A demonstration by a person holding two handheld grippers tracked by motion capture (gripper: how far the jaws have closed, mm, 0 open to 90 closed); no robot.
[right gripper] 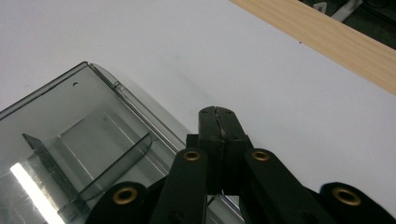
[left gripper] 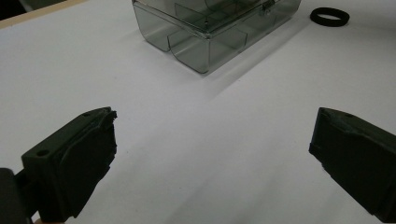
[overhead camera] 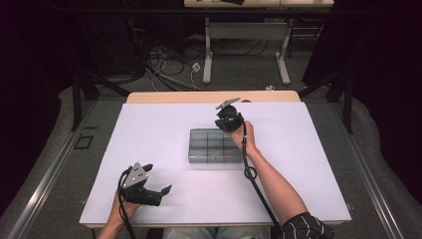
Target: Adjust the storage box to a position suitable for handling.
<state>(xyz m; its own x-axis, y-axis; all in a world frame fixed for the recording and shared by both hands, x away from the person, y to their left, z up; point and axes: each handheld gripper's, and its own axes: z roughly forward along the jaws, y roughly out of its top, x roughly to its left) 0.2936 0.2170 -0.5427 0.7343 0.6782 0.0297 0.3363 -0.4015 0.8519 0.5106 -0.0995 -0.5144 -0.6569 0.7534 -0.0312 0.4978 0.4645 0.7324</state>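
The right gripper (overhead camera: 229, 121), jaws pressed together on nothing, hovers at the box's (overhead camera: 215, 146) one o'clock corner, while the left gripper (overhead camera: 158, 191) rests spread at seven o'clock of it on the desk (overhead camera: 149, 134).

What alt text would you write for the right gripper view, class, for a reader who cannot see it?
The right gripper, its two black jaws shut together, hovers by the rim of a smoky transparent plastic compartment box on a white table sheet; a light wooden table edge crosses the top right corner.

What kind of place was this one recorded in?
Probably a lab or recording workspace, not a home: a white-topped table set up for the task, loose cables on the floor behind it, dark curtains at the sides, and another desk beyond.
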